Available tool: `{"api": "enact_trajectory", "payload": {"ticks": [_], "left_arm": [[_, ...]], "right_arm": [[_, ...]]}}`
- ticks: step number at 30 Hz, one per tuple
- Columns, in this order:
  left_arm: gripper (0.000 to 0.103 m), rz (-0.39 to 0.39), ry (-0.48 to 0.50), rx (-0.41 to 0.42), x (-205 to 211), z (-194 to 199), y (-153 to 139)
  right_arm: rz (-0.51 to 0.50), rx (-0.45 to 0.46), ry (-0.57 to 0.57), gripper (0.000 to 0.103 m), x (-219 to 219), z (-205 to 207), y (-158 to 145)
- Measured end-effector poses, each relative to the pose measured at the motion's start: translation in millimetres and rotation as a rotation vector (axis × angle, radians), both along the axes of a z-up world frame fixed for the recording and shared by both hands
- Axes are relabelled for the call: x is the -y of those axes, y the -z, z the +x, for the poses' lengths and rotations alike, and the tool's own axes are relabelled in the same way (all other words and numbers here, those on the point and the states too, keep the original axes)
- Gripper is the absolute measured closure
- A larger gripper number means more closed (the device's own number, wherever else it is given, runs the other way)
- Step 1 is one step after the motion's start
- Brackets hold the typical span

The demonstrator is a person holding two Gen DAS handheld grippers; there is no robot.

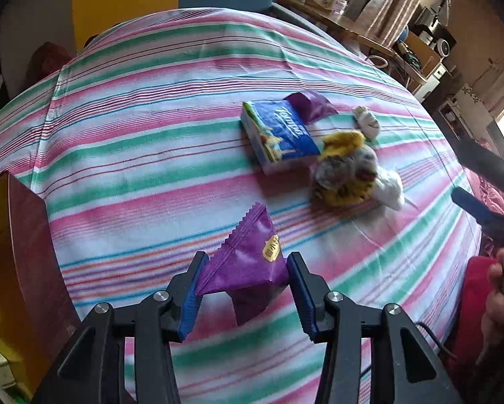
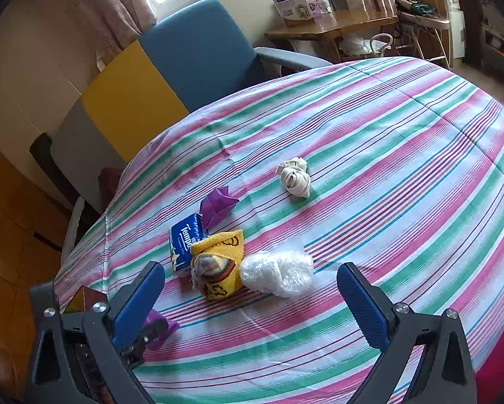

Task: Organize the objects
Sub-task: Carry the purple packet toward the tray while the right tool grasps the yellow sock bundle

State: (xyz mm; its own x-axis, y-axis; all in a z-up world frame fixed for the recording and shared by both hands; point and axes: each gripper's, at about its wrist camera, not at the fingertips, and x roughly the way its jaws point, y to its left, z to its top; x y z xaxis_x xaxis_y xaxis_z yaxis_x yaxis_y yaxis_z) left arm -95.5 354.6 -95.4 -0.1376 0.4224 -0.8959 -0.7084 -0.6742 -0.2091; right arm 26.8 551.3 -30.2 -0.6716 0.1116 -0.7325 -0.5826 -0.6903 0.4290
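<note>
The left gripper (image 1: 247,291) clamps a purple snack packet (image 1: 248,266) between its blue pads above the striped cloth (image 1: 144,141). Beyond lie a blue tissue pack (image 1: 279,134), a yellow rolled sock (image 1: 344,168) and a second purple packet (image 1: 311,104).

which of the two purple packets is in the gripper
The near purple packet, clamped between the left gripper pads; the other purple packet lies behind the tissue pack.
</note>
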Motion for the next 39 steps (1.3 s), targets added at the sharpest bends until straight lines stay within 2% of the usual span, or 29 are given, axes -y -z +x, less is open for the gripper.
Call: {"api": "enact_trajectory", "payload": {"ticks": [6,20,25,28,31,32,33,36,39], "left_arm": [[0.055,0.050,0.059,-0.047,25.7,40.1,-21.6],[0.055,0.142,0.085,-0.072,97.1,90.7,-46.5],[0.055,0.179,0.075,-0.081,115.3,92.1,-57.8],[0.055,0.192,0.059,-0.086,125.4,92.2,-61.5],[0.055,0.200,0.037,-0.082,138.2,90.9,-62.0],[0.055,0.202,0.030,-0.080,142.8,90.5,-61.2],[0.055,0.204,0.016,-0.076,149.2,89.4,-60.6],[0.055,0.209,-0.033,-0.060,165.6,84.4,-58.1],[0.055,0.214,-0.091,-0.051,184.1,78.4,-58.6]], "right_arm": [[-0.012,0.034,-0.030,0.000,4.8,-6.7,6.9],[0.108,0.125,-0.229,0.000,48.2,-36.2,16.1],[0.233,0.160,-0.300,0.001,61.1,-60.5,14.2],[0.289,0.201,-0.331,0.001,59.0,-82.2,22.9],[0.313,0.257,-0.357,0.011,56.1,-99.4,44.3],[0.316,0.282,-0.371,0.027,55.9,-103.5,53.2],[0.308,0.314,-0.400,0.052,56.3,-107.6,62.3],[0.286,0.340,-0.430,0.058,58.2,-110.8,70.9],[0.235,0.326,-0.425,0.059,53.8,-107.2,69.2]]}}
